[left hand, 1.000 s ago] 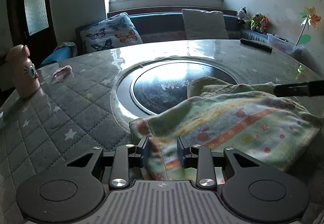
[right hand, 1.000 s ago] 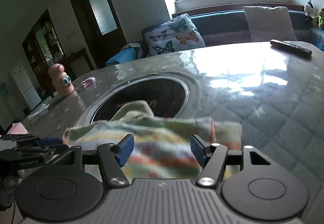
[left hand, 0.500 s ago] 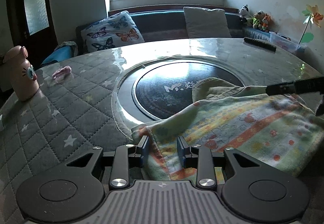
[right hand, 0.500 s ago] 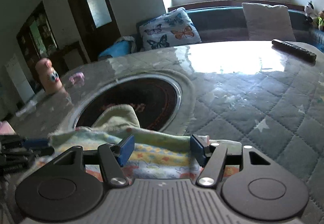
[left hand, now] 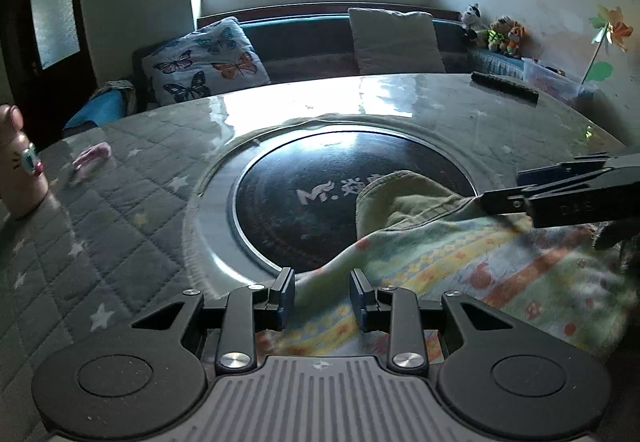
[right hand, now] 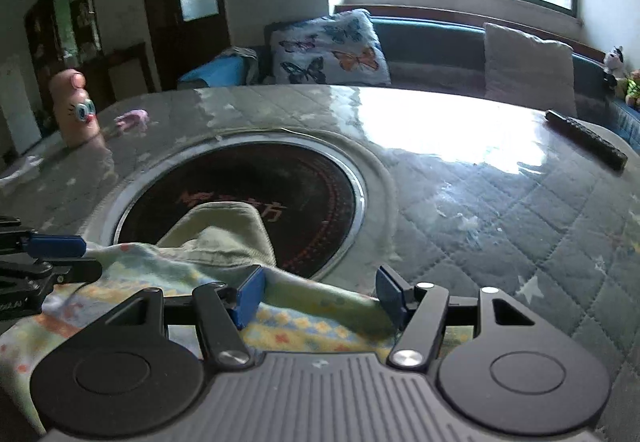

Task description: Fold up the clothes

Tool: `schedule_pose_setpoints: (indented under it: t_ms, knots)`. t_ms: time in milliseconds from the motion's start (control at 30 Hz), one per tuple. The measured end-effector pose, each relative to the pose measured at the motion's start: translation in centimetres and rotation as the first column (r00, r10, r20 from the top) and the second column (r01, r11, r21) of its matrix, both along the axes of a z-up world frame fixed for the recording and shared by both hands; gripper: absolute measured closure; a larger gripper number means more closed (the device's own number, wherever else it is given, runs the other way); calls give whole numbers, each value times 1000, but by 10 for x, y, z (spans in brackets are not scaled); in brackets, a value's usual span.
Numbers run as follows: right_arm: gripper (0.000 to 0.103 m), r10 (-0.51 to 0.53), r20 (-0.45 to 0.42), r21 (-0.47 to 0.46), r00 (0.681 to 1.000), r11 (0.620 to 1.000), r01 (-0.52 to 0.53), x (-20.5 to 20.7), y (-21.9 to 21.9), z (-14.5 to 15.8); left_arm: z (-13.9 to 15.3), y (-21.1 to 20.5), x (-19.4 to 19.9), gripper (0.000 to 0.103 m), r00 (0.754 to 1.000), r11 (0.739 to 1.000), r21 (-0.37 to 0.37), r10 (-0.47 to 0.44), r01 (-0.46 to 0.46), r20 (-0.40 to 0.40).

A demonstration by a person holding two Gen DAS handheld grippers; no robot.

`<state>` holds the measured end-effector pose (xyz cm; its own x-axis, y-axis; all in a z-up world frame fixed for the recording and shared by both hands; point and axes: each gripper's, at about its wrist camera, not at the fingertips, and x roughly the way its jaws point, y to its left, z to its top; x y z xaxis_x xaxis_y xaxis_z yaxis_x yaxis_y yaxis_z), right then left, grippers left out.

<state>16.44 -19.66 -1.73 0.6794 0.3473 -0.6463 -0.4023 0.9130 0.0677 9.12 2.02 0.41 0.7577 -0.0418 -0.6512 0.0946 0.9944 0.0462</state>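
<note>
A small patterned garment [left hand: 472, 262], green-yellow with orange marks, lies folded at the table's near edge, partly over the black round hob [left hand: 304, 194]. It also shows in the right wrist view [right hand: 208, 274]. My left gripper [left hand: 322, 296] is open with the garment's edge lying between its fingers. My right gripper [right hand: 320, 296] is wide open over the garment's near edge. The right gripper's fingers [left hand: 560, 194] reach in from the right in the left wrist view. The left gripper's fingers [right hand: 52, 254] show at the left in the right wrist view.
The round table [left hand: 100, 226] has a grey quilted star cover. A pink figurine [right hand: 76, 114] and a small pink item [right hand: 132, 120] stand at the left. A black remote [right hand: 584, 138] lies at the far right. A sofa with cushions [left hand: 204, 62] is behind.
Both grippers have drawn back toward the near edge, and the garment has slid with them. The left gripper's fingers have opened wider. The right gripper stays open.
</note>
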Motion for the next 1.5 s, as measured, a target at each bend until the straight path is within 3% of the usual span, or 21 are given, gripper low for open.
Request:
schedule_pose_setpoints:
  t_ms: [333,433,700,767,933,1500]
  knots:
    - [23,3,29,-57,1000,998,-2,-4,7,1,-5,-6,15,69,1000,1000,18,1,0,-21]
    - [19,11,43,-50,999,999,-9,-13,6,4,-4,-6,11,57,1000,1000,25,9,-8,-13]
    - [5,71,84,-45,994,997,-68,-47,6,11,1,-5,-4,42,1000,1000,20,22,-22,6]
    - [0,87,92,-41,992,996,-84,-56,7,12,3,-4,-9,30,999,999,19,29,-29,15]
    - [0,122,98,-20,988,992,-121,-77,11,10,5,-2,-23,20,999,999,20,44,-45,30]
    - [0,133,76,-12,988,991,-132,-98,13,-11,-5,-14,-84,12,997,997,72,20,-25,75]
